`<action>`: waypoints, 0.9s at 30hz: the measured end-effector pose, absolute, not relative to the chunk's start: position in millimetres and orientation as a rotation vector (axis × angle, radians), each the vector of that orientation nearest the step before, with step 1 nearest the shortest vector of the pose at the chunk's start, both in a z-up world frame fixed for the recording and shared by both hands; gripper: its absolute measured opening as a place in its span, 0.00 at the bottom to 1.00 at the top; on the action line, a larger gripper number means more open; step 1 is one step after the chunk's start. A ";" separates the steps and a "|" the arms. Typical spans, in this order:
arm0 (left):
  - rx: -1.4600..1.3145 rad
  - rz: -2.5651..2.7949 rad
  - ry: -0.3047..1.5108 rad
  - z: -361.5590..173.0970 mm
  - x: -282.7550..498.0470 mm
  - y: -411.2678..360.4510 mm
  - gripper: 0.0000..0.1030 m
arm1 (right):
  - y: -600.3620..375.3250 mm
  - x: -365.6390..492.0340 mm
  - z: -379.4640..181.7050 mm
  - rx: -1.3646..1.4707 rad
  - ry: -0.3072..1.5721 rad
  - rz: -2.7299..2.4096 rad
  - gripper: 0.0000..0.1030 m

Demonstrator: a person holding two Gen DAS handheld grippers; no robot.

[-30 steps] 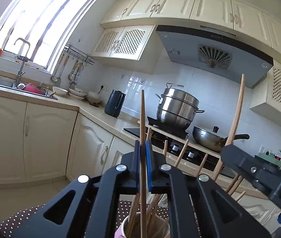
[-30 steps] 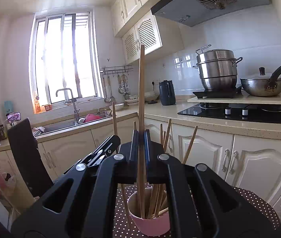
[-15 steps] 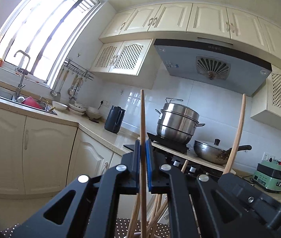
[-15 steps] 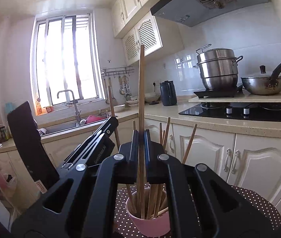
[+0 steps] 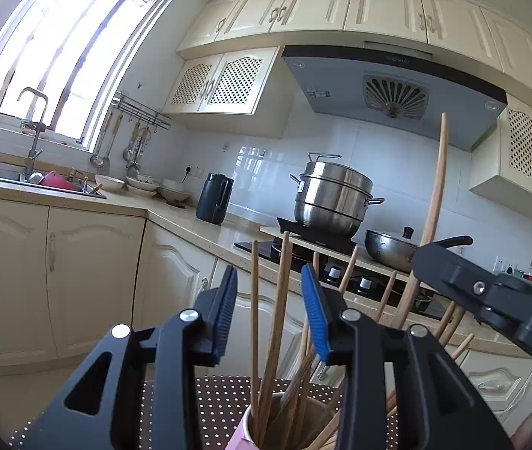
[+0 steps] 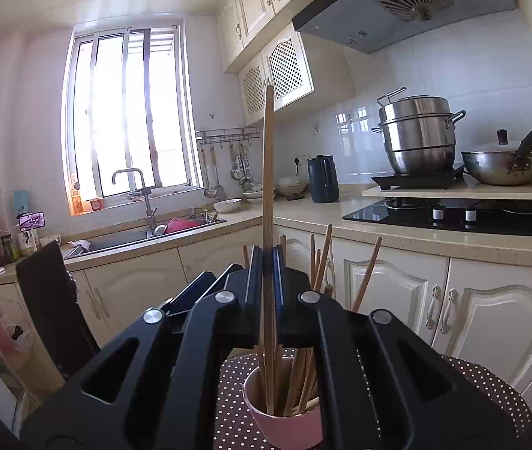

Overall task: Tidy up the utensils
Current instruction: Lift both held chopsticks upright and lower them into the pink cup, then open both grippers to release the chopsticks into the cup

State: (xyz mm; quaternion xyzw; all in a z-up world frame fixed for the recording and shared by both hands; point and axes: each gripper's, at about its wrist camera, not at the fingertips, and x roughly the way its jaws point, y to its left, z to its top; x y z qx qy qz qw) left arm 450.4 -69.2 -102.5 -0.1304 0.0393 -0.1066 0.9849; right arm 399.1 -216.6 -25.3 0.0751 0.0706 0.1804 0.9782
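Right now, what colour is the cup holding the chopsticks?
Pink cup, cream inside; clearest in the right wrist view.

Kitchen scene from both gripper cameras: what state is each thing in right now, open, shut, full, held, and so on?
Left gripper: open, jaws just opened, chopsticks standing loose between them.
Right gripper: shut on a chopstick.
Held chopstick: upright, lower end in the cup.
Pink cup: upright on the dotted cloth, full of chopsticks.
Steamer pot: lidded, on the stove.
Wok: lidded.
Wall cabinets: doors shut.
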 end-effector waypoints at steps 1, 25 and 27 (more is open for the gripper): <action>-0.252 -0.210 0.078 -101.4 448.0 -68.5 0.35 | -215.4 399.9 -25.5 0.149 0.149 0.366 0.06; -0.120 -0.072 0.224 -88.0 412.8 -34.1 0.60 | -197.0 392.2 -47.7 0.114 0.276 0.313 0.45; -0.134 -0.083 0.213 -82.0 401.6 -27.0 0.61 | -198.4 385.0 -42.8 0.125 0.267 0.323 0.46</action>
